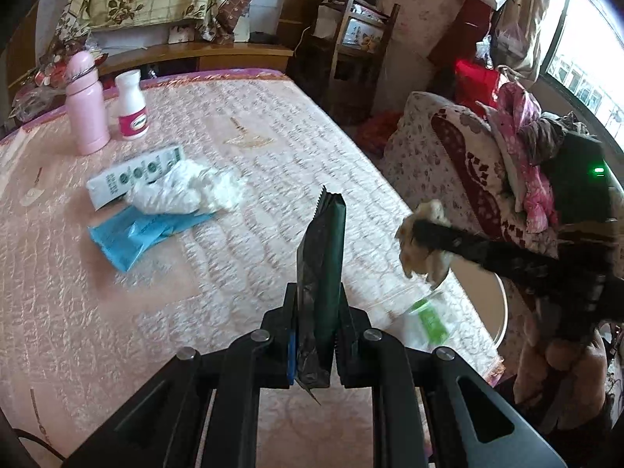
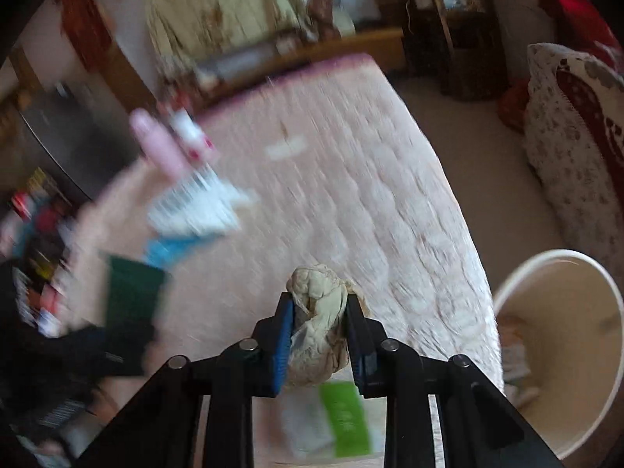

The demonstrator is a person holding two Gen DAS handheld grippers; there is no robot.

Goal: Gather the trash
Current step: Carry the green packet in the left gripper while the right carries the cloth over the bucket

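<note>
A pink flask and a white bottle stand just beside each other on the bed; a floral cushion sits nearby.

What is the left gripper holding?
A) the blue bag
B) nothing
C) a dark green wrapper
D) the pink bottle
C: the left gripper has its fingers shut on a dark green wrapper that sticks up between them, above the bed.

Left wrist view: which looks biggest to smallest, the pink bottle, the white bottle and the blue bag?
1. blue bag
2. pink bottle
3. white bottle
The bag lies nearer the camera, so its lead is unsure.
</note>
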